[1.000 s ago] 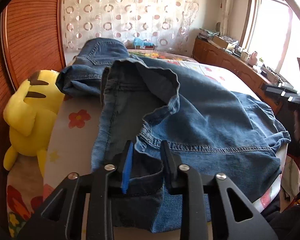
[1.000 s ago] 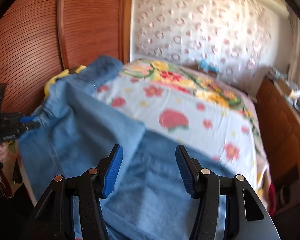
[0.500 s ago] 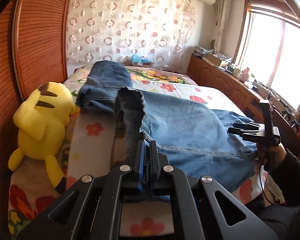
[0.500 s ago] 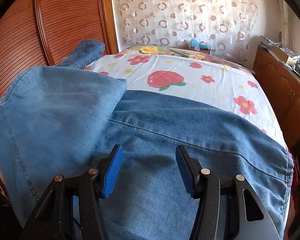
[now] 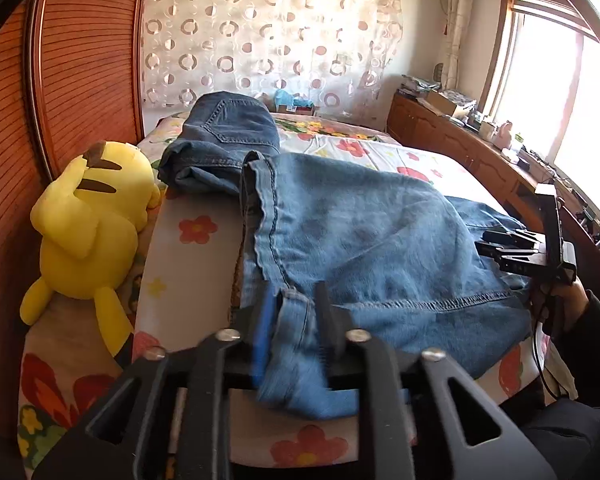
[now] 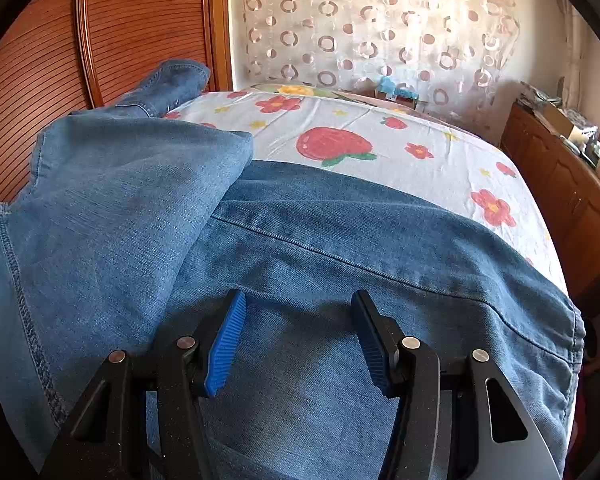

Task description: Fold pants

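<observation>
Blue denim pants lie across the near end of a flower-print bed; they also fill the right wrist view, with one part folded over at the left. My left gripper has its jaws slightly apart, with a bunched, blurred denim edge between them at the bed's near edge. My right gripper is open and empty just above the denim; it also shows in the left wrist view at the right side of the pants.
A yellow plush toy lies at the bed's left edge by the wooden headboard. A second, darker pair of jeans lies at the far left of the bed. A wooden cabinet runs along the right.
My left gripper's jaws were shut tight on the denim half a second ago and now stand apart, with the cloth slipping and blurred. The right gripper stays open above the pants.
</observation>
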The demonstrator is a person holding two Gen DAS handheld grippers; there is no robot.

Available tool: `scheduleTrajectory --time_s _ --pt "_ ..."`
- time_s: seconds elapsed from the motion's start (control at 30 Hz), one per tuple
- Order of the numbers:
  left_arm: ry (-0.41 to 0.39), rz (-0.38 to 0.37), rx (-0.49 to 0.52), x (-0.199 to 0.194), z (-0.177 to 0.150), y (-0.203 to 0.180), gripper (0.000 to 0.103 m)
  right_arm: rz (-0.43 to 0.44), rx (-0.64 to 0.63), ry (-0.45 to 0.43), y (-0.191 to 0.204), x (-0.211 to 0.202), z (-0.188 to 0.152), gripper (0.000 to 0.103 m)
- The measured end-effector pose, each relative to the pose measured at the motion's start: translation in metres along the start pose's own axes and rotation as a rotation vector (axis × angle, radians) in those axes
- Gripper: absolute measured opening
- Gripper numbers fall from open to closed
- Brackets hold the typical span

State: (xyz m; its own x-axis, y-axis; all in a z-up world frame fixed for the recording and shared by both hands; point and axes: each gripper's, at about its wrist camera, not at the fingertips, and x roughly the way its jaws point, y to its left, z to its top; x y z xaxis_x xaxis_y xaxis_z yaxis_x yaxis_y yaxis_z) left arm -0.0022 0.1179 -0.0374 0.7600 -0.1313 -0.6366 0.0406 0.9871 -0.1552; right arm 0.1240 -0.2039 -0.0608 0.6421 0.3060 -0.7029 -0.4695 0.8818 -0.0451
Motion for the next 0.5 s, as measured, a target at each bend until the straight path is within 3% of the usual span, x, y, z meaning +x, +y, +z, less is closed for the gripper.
scheduleTrajectory --time_s 0.07,0.13,0.17,0.2,0.5 --pt "-0.012 0.009 0.002 -0.001 0.001 0.0 0.05 0.0 0.005 -0.001 -0.002 0.0 0.0 0.057" --pt "-0.021 -0.006 0.001 -0.001 0.002 -0.002 0.059 0.002 0.005 0.0 -0.002 0.001 -0.001 0.057" --pt "-0.019 -0.016 -0.001 0.0 0.002 -0.002 0.076 0.002 0.005 0.0 -0.002 0.002 0.0 0.057" --pt "-0.013 -0.022 -0.005 0.003 0.001 -0.004 0.082 0.001 0.004 0.0 -0.002 0.002 0.0 0.057" --pt "0.033 -0.006 0.01 0.024 -0.003 -0.024 0.084 -0.002 -0.004 0.001 -0.002 0.004 -0.001 0.057"
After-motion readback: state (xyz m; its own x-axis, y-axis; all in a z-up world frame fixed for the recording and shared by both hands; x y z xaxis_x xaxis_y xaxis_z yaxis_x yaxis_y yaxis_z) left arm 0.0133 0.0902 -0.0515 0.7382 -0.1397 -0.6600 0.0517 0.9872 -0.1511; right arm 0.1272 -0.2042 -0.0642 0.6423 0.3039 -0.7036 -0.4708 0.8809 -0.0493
